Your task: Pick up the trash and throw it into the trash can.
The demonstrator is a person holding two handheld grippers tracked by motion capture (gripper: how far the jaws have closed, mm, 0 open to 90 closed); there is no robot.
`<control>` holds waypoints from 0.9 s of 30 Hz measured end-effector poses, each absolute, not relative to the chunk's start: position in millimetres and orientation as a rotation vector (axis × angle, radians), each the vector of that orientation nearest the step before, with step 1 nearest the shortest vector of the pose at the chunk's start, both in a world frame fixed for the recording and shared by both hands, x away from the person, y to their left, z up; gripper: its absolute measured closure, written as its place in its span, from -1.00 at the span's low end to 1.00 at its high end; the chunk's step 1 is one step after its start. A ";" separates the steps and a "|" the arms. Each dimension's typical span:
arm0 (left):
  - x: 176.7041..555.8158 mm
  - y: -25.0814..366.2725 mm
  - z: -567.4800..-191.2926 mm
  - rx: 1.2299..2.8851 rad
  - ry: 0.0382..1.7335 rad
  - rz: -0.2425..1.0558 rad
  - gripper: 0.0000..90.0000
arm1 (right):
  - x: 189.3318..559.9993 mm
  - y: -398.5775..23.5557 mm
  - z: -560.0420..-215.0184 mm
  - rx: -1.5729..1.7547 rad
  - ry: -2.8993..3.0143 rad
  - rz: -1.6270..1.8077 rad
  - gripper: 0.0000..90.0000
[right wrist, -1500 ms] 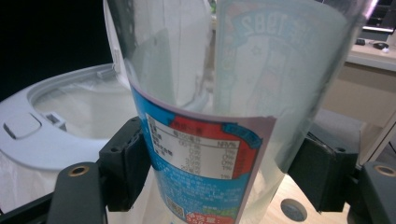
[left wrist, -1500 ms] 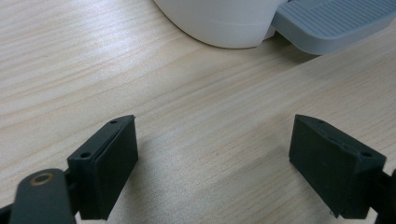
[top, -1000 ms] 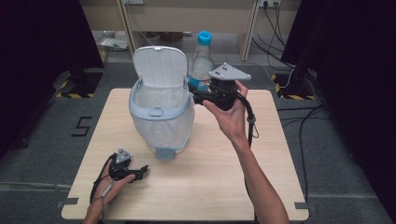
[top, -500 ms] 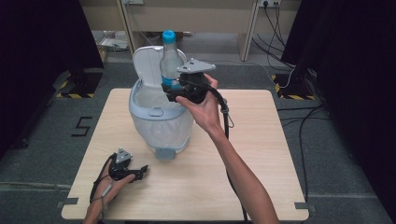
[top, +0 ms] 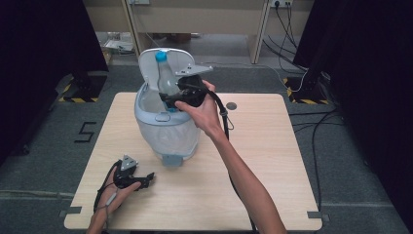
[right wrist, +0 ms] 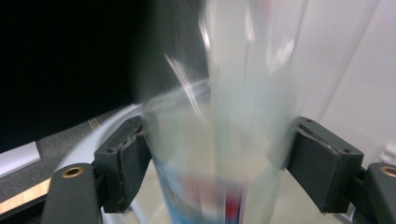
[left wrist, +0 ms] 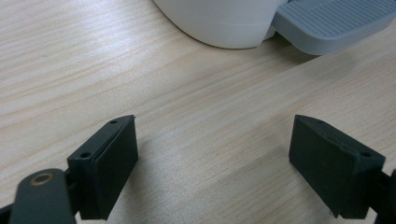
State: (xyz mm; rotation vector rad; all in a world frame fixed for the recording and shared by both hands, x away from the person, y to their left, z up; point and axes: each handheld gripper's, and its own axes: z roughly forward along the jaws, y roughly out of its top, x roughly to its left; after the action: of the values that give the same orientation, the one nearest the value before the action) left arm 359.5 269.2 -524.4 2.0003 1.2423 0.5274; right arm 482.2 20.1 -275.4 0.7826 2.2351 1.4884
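A clear plastic bottle [top: 163, 80] with a blue cap stands upright in the mouth of the white pedal bin [top: 168, 129], in front of its raised lid [top: 147, 68]. My right gripper [top: 168, 101] is shut on the bottle's body. In the right gripper view the blurred bottle [right wrist: 224, 116] spans the whole gap of the right gripper [right wrist: 217, 172], both pads against its sides; the jaws have just been opening slightly, the bottle still between them. My left gripper [top: 148, 179] rests open on the table near the front left, nothing inside the left gripper [left wrist: 212, 168].
The bin stands on a light wooden table [top: 272, 161], its grey foot pedal [top: 170, 160] facing me. The left gripper view has the bin's base [left wrist: 219, 23] and pedal [left wrist: 331, 23] just ahead. Cables and furniture legs lie on the floor behind.
My right gripper has carried the bottle leftward and down from beside the bin to over and into its open mouth. The left gripper has stayed put.
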 end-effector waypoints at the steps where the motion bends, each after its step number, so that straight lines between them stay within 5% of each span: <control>1: 359.5 269.2 -524.4 2.001 1.242 0.527 -0.67 | 478.9 19.2 -273.3 0.778 2.226 1.514 -0.45; 17: 359.8 268.3 -524.2 2.005 1.239 0.527 -0.67 | 474.9 -58.4 -275.0 0.897 2.070 1.544 -0.38; 27: 359.9 268.3 -524.3 2.002 1.240 0.526 -0.67 | 487.6 -82.6 -280.5 0.875 1.986 1.494 0.29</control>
State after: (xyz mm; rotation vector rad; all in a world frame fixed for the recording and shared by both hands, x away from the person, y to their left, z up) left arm 359.9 268.3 -524.3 2.0019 1.2399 0.5265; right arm 487.6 -82.6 -280.5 0.8754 1.9860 1.4936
